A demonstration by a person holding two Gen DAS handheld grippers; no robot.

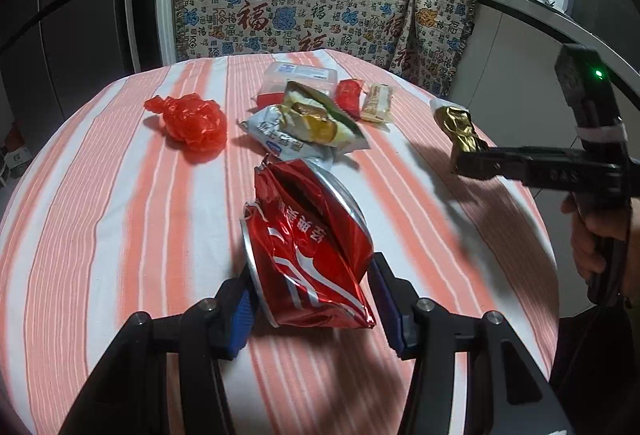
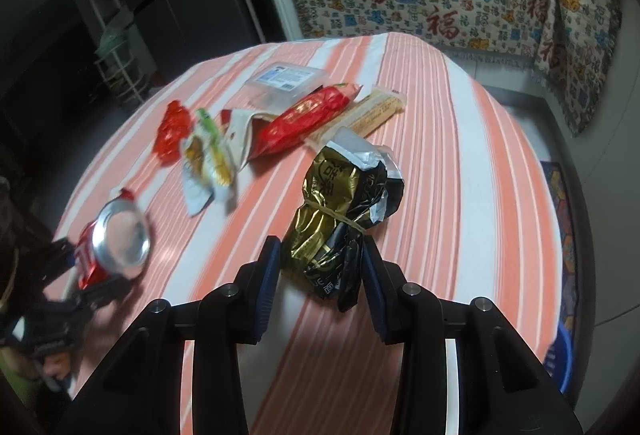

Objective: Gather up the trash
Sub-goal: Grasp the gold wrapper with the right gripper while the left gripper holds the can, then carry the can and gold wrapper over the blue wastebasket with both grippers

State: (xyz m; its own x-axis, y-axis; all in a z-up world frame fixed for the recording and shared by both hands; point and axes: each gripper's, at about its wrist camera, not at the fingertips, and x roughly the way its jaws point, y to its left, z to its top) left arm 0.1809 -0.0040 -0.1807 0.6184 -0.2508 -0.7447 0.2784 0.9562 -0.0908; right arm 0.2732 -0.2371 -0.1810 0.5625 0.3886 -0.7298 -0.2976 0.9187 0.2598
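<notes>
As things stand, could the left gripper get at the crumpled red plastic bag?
Probably not yet: the left gripper is shut on the crushed red can. The red plastic bag lies unobstructed.

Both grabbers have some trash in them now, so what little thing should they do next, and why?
Probably lift both pieces clear of the striped tablecloth. The left gripper holds the crushed red can in its jaws, and the right gripper grips the gold wrapper. No bin shows clearly, so where to carry them is uncertain.

The left gripper [image 2: 86, 275] is blurred and cut off at nine o'clock, and the blue bin [image 2: 564, 359] is cropped at four o'clock.
</notes>
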